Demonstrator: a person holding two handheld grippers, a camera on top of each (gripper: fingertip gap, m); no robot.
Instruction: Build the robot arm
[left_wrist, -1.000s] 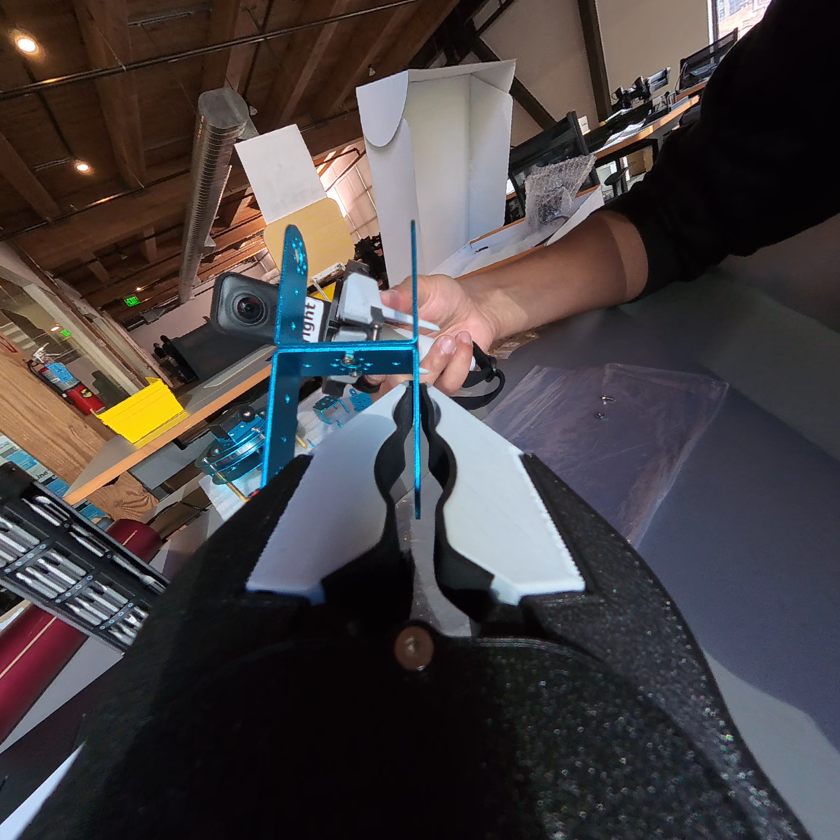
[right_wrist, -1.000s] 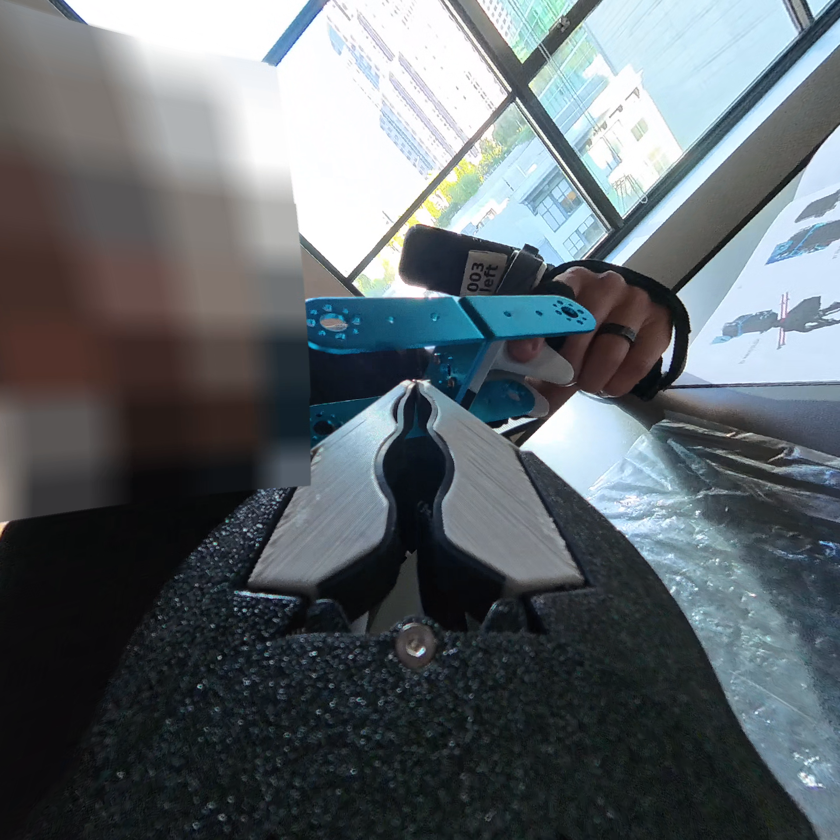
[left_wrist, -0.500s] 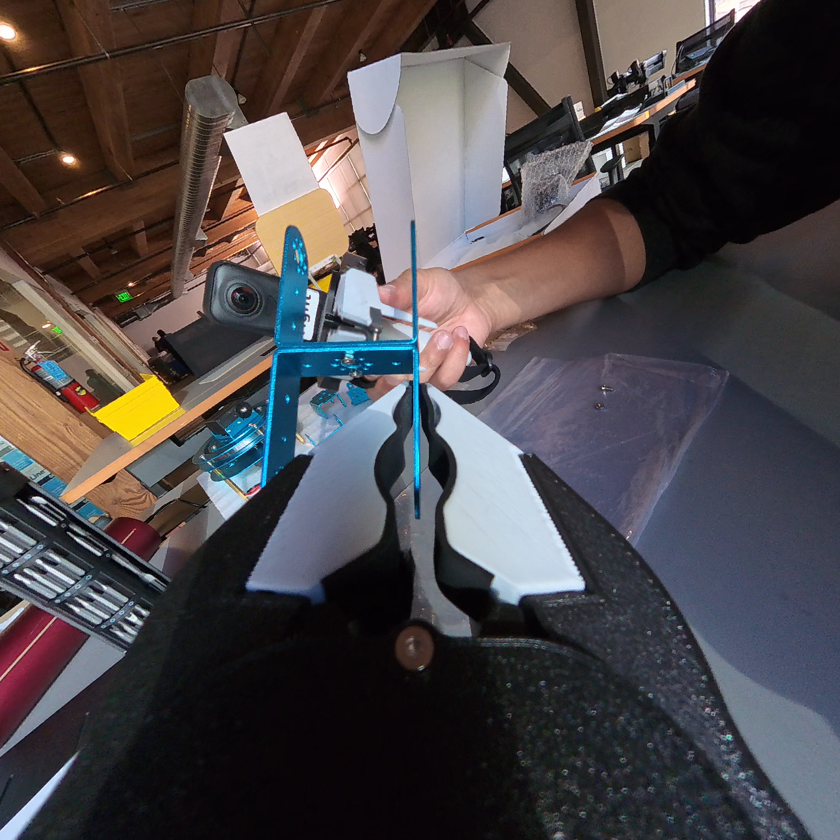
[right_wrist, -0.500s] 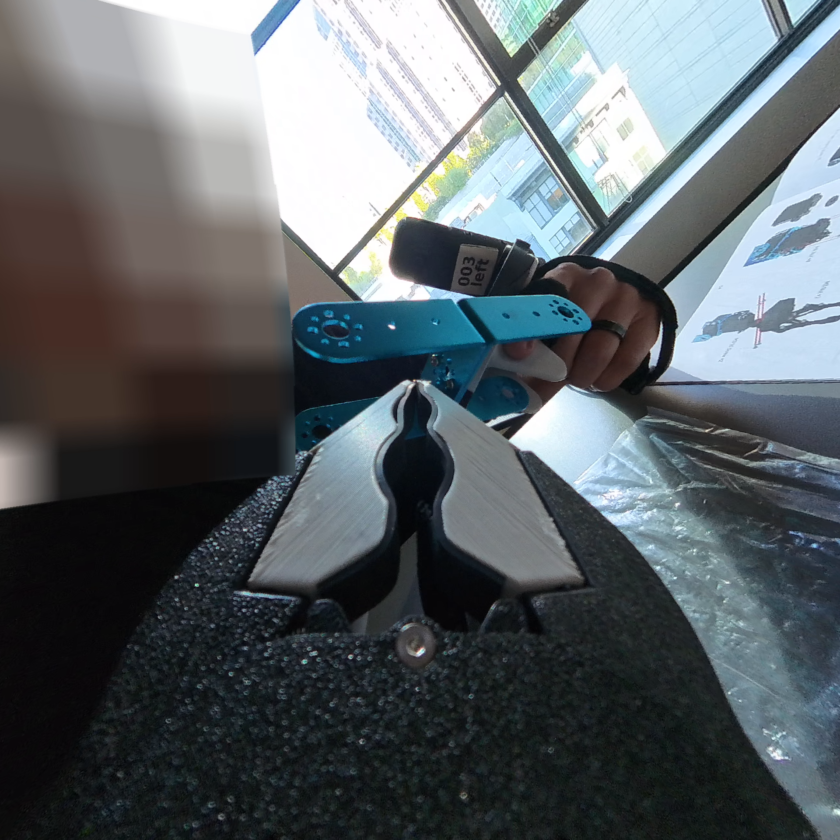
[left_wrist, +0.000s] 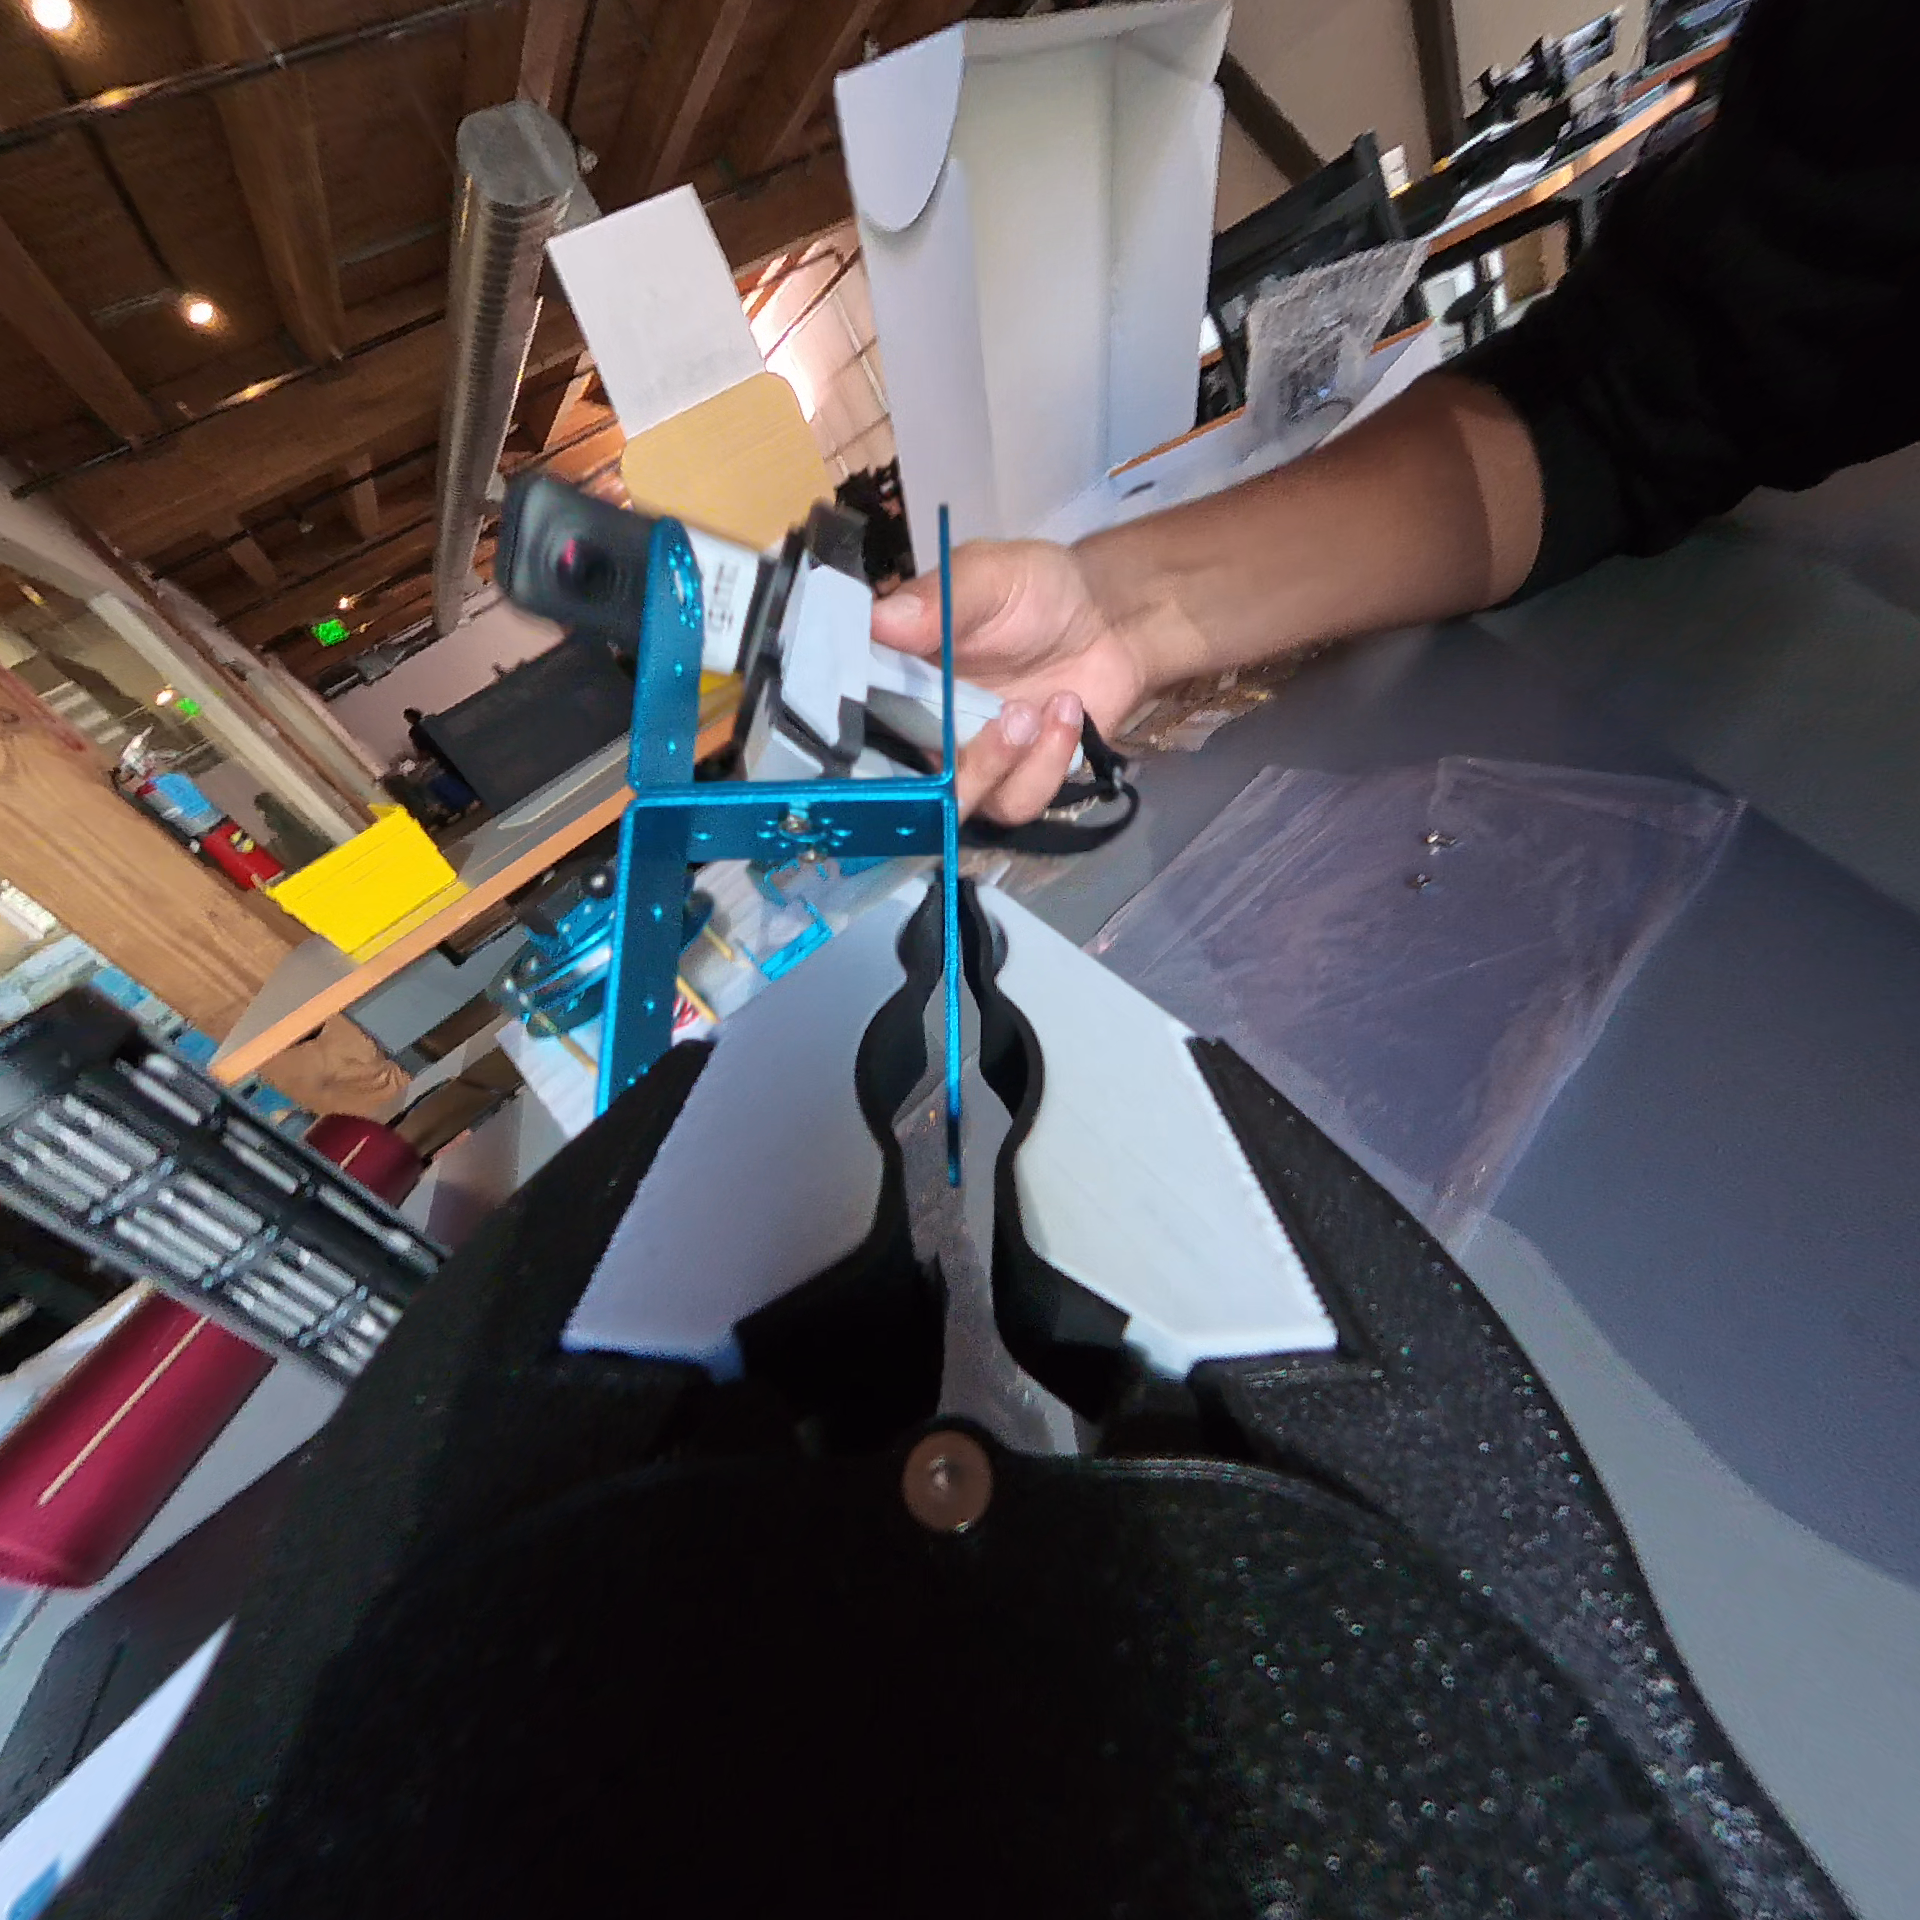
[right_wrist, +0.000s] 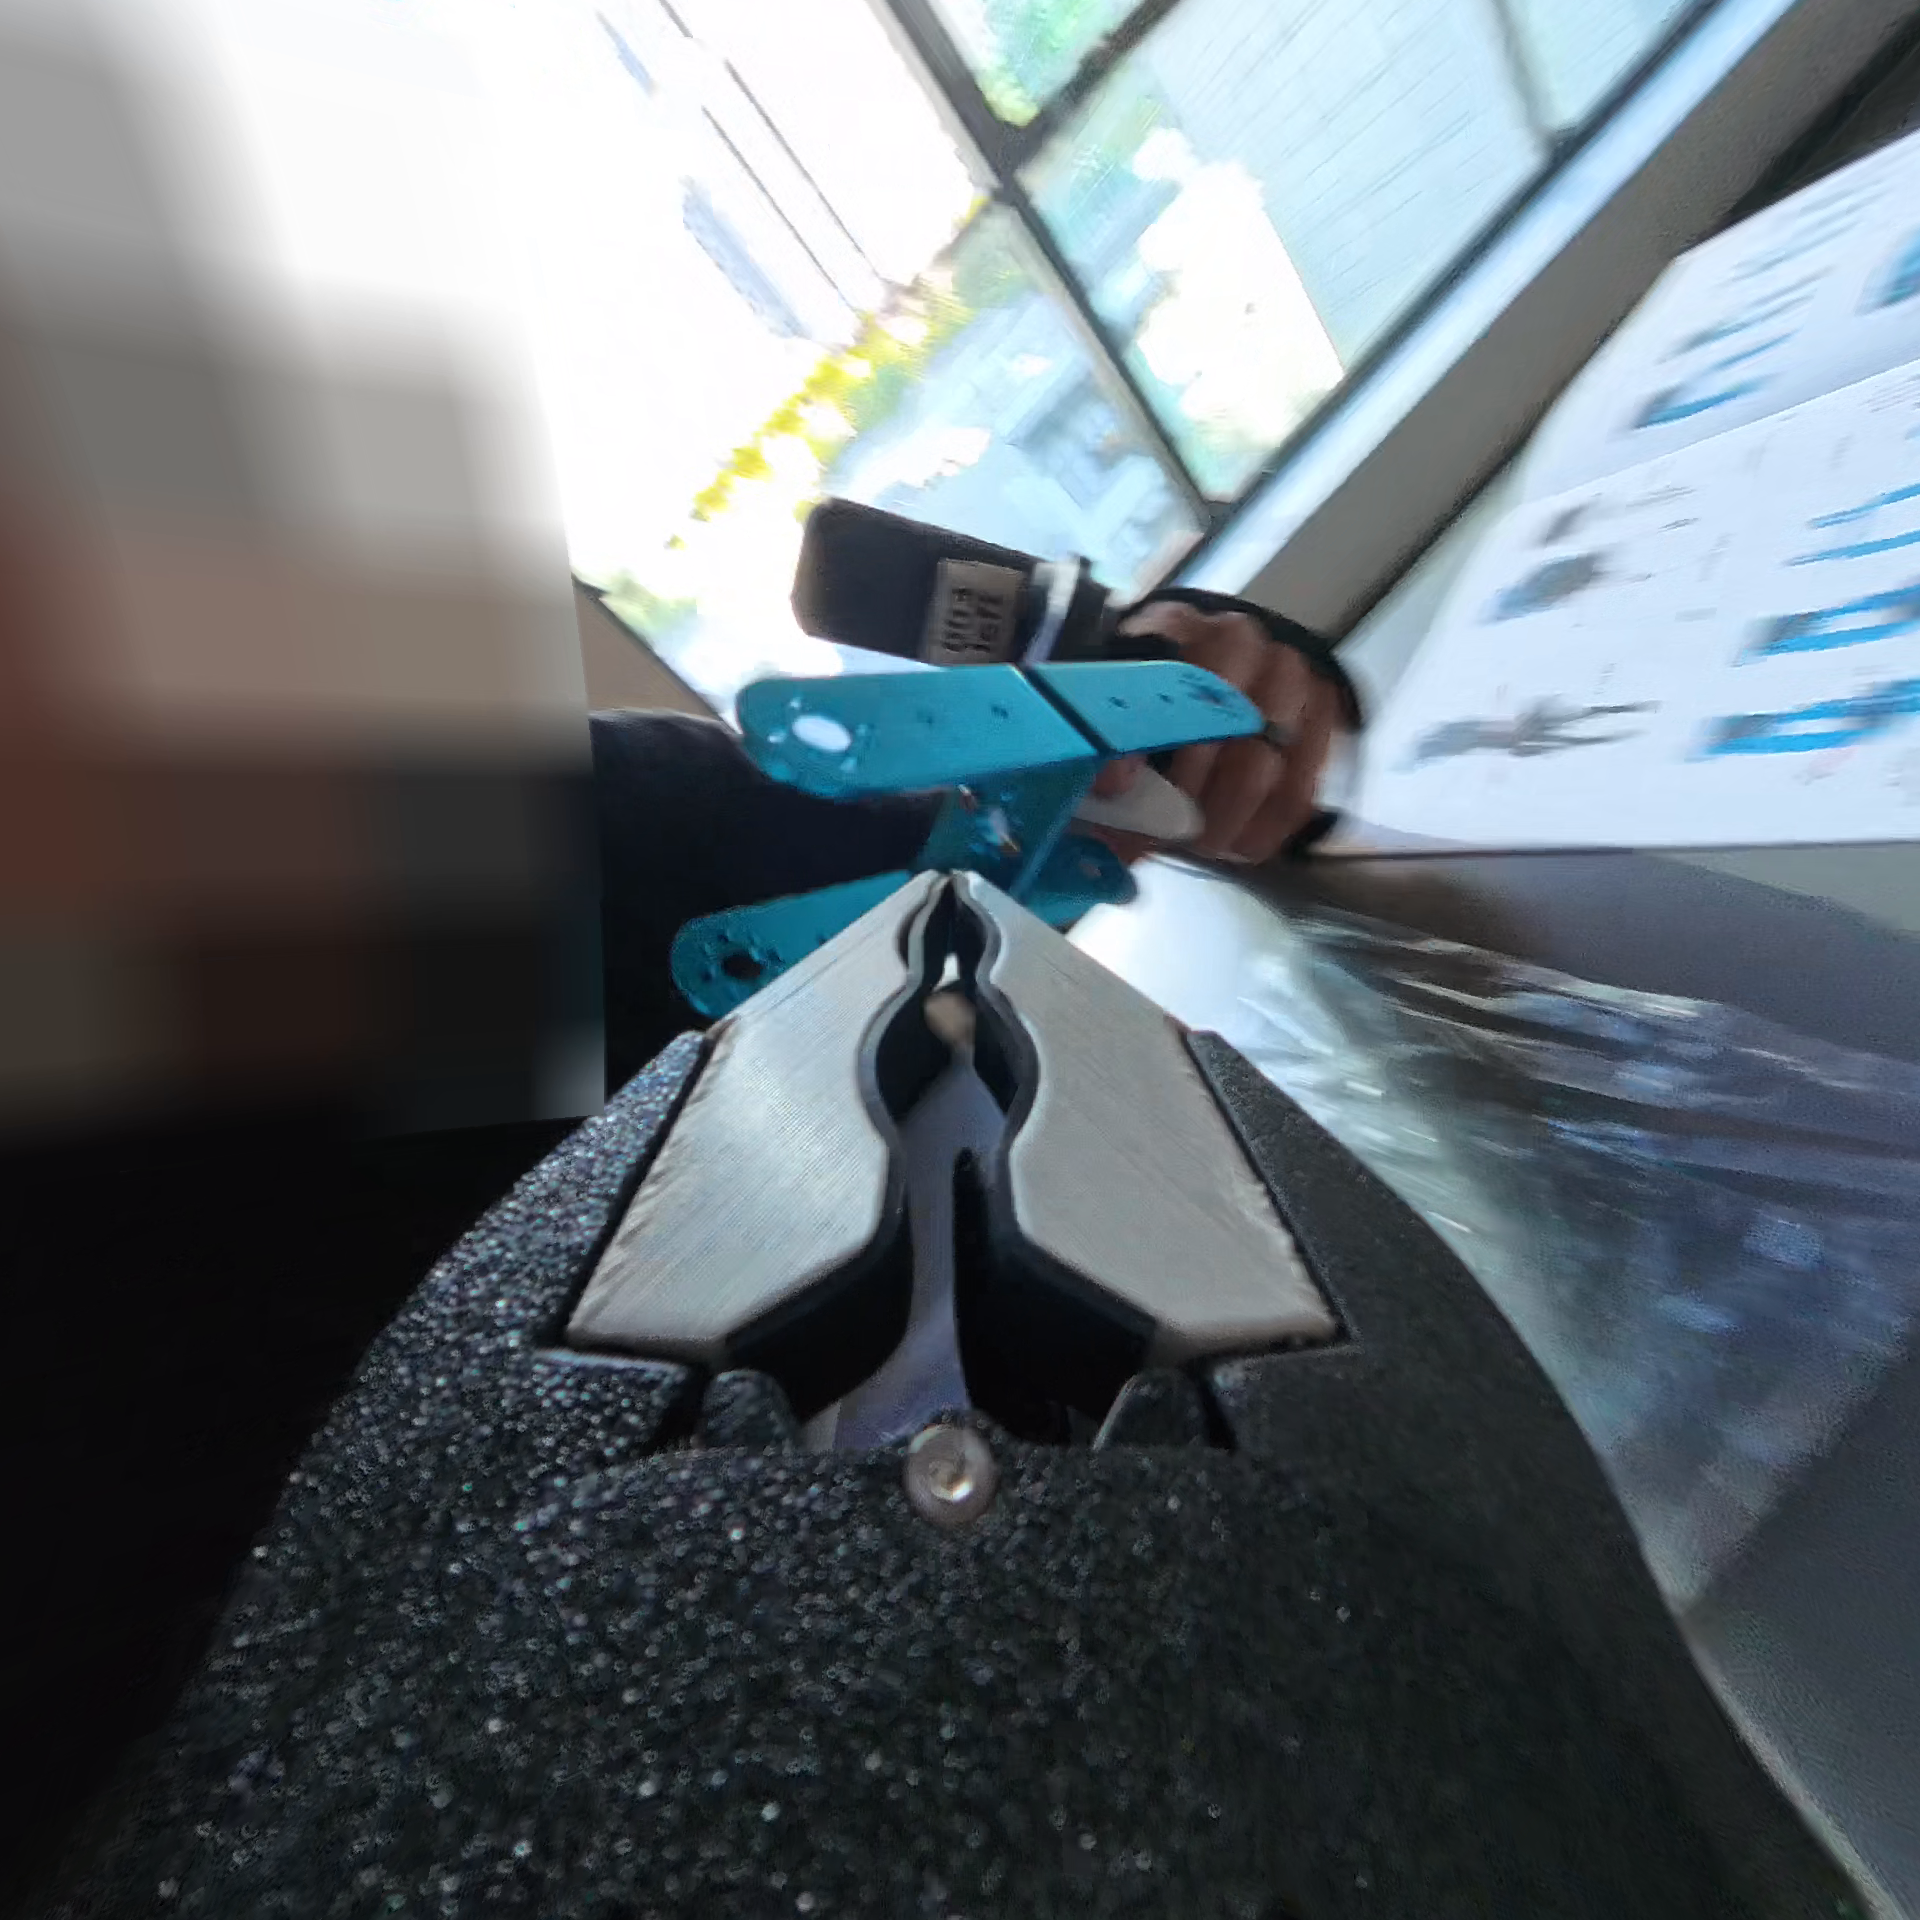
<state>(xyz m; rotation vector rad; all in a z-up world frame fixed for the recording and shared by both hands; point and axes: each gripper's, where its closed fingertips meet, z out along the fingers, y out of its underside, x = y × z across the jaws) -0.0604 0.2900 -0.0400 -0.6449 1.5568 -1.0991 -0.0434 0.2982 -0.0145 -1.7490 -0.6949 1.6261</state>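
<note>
My left gripper is shut on the thin edge of one plate of a blue metal bracket and holds it upright above the grey table. My right gripper is shut, with its tips right at the bracket's middle web; contact cannot be told through the blur. In the left wrist view the right gripper is behind the bracket, held by a hand. In the right wrist view the left gripper shows beyond the bracket, in a hand.
A clear plastic bag with two small screws lies on the table. A black bit case and blue parts are at the left. An open white box stands behind. A printed picture sheet lies at the right. Only a small space, under 4 cm, lies between the two pairs of fingers. Left tips and right tips are each some 25 cm from the black bit case.
The right gripper has moved up and tilted behind the bracket, and its view has turned and blurred with motion. The left gripper still holds the bracket the same way.
</note>
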